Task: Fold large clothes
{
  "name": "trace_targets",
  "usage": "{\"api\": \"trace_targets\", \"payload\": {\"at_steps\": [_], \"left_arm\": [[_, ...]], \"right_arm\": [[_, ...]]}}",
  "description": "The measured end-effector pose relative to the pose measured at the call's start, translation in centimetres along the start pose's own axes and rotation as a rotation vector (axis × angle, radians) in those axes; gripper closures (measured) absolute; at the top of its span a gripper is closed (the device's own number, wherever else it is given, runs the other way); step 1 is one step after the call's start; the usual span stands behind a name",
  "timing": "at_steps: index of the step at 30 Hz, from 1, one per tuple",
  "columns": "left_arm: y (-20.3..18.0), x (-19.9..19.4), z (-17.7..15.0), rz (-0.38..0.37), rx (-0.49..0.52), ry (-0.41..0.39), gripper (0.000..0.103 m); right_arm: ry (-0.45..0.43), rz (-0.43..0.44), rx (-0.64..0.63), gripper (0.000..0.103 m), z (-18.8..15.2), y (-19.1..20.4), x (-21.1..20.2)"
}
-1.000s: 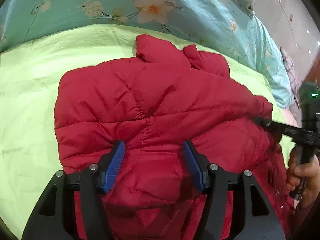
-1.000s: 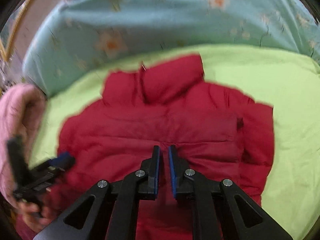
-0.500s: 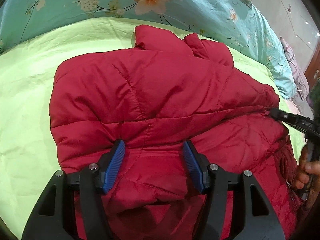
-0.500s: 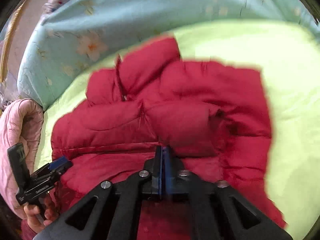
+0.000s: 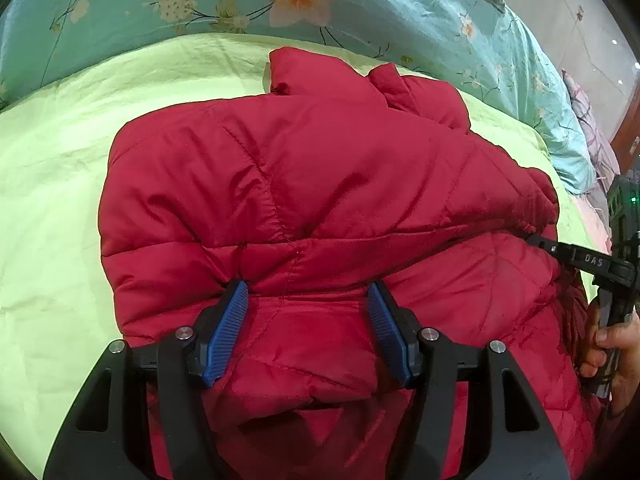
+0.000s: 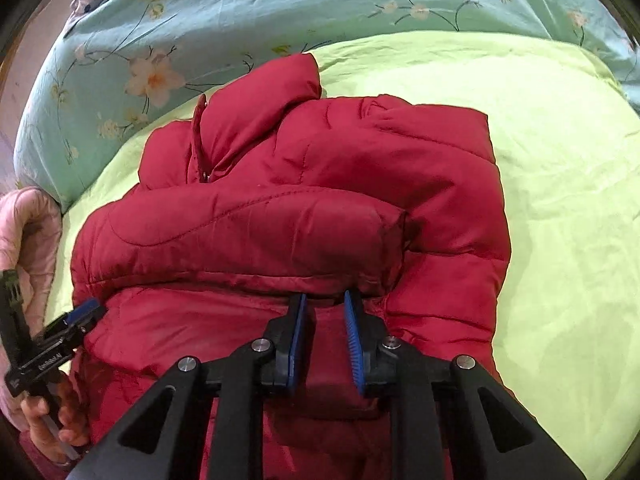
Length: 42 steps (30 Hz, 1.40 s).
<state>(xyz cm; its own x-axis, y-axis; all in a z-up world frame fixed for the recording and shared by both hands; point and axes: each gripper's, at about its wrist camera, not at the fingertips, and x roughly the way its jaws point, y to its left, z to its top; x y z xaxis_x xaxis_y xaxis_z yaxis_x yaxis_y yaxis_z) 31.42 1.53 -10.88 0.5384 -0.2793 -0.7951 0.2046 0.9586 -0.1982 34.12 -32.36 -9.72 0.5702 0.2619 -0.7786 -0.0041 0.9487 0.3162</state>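
A red puffer jacket [image 5: 320,184] lies on a light green sheet [image 5: 52,184], collar toward the far side. A sleeve is folded across its body [image 6: 248,232]. My left gripper [image 5: 306,294] is open, its blue pads straddling a ridge of jacket fabric near the fold. My right gripper [image 6: 325,300] is partly open, its tips at the lower edge of the folded sleeve with nothing pinched. The right gripper also shows at the jacket's right edge in the left wrist view [image 5: 576,256]. The left gripper shows at the jacket's left edge in the right wrist view [image 6: 80,316].
A teal floral quilt [image 5: 360,4] lies bunched along the far side of the bed. A pink padded item [image 6: 28,220] sits at the bed's left edge. Green sheet spreads wide to the right of the jacket [image 6: 568,184].
The right gripper carried the sleeve across the jacket body, laid it down and opened its jaws. The left gripper stayed open on the jacket and shifted slightly forward.
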Motion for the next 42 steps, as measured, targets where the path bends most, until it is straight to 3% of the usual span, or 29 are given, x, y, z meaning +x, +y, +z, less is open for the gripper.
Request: {"api": "trace_targets", "payload": {"at_steps": [3, 9, 21, 35, 39, 42], "left_arm": [[0.0, -1.3, 0.1, 0.002, -0.008, 0.015, 0.041], [0.4, -5.7, -1.5, 0.007, -0.076, -0.021, 0.039], [1.6, -13.8, -9.7, 0.004, -0.209, -0.09, 0.039], [1.0, -17.2, -14.9, 0.026, -0.214, -0.089, 0.039], [0.7, -17.3, -16.4, 0.026, -0.207, -0.066, 0.039], [0.8, -17.5, -17.4, 0.034, -0.2, -0.052, 0.039]], "right_arm": [[-0.014, 0.014, -0.006, 0.084, -0.2, 0.4, -0.8], [-0.076, 0.014, -0.031, 0.075, -2.2, 1.5, -6.4], [-0.094, 0.09, 0.025, 0.068, -10.8, 0.2, -13.7], [-0.101, 0.086, 0.032, 0.056, -17.0, 0.3, -18.0], [-0.101, 0.091, 0.033, 0.046, -18.6, 0.2, -19.0], [-0.098, 0.086, 0.039, 0.044, -19.5, -0.2, -19.6]]}}
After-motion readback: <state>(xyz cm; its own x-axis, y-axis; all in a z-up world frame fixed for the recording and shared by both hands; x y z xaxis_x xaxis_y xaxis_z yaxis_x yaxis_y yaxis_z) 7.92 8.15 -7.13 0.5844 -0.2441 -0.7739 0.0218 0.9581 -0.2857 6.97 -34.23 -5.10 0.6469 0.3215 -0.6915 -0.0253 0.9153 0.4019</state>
